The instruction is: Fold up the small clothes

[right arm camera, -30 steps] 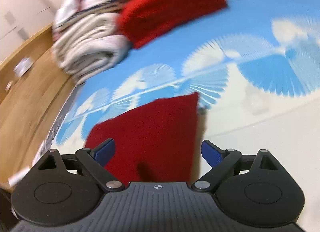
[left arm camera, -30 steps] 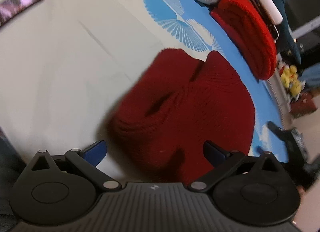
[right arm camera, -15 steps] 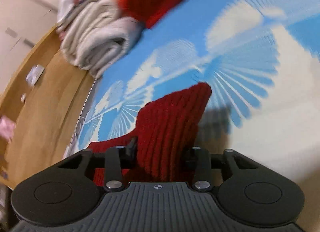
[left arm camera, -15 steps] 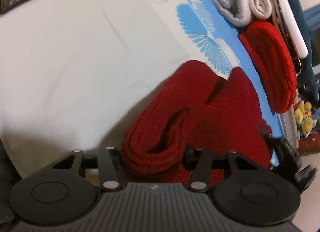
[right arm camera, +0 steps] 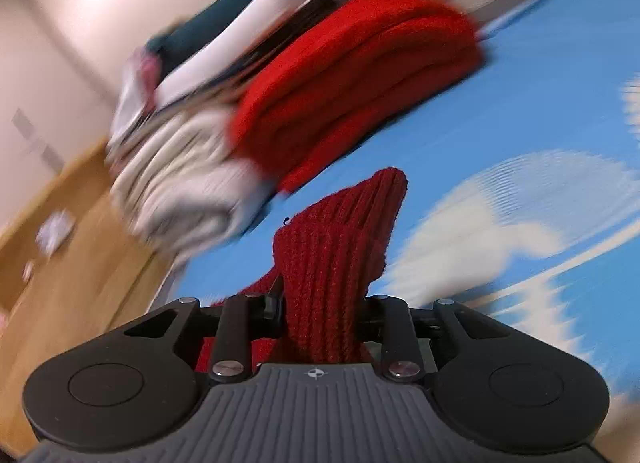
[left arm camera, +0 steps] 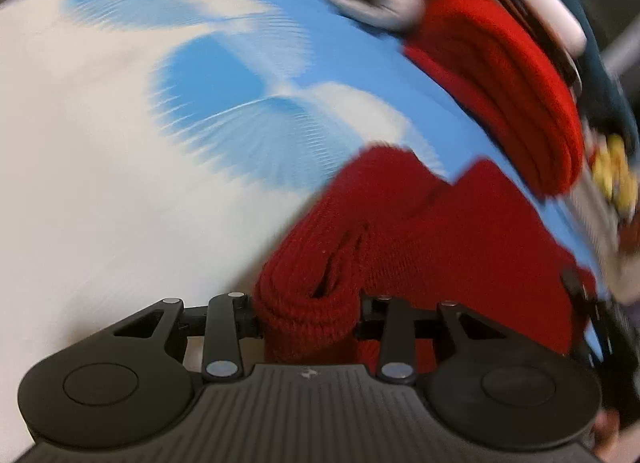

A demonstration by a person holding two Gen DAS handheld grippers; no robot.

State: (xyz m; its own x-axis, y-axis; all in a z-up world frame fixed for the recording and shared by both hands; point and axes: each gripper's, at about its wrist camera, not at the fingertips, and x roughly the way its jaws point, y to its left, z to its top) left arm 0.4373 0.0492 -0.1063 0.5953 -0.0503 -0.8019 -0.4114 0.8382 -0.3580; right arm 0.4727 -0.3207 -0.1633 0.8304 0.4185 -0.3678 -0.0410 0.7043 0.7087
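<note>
In the left wrist view, the white part of the blue and white patterned cover (left arm camera: 100,183) fills the left of the frame. At bottom centre the left gripper (left arm camera: 308,313) has its jaws drawn in tight on a thick bunched roll of the dark red knit garment (left arm camera: 420,231), whose body spreads to the centre right over the cover. At upper right sits a stack of folded clothes (left arm camera: 508,75), a brighter red knit lowest, grey and white pieces above; everything there is smeared by motion blur.

In the right wrist view, a wooden floor (right arm camera: 60,263) shows at the left. The same stack (right arm camera: 340,83) crosses the upper centre. At bottom centre the right gripper (right arm camera: 324,313) is clamped on another bunch of the dark red knit garment (right arm camera: 340,239), a peak of it standing up past the fingertips. The blue cover (right arm camera: 540,123) fills the right.

Risks, as I judge them: both grips hold fat, springy wads, so a layer could slip out and spoil the fold. The knit stretches, so uneven pulls would skew the edges. The stack lies near, and a wide sweep could knock it
</note>
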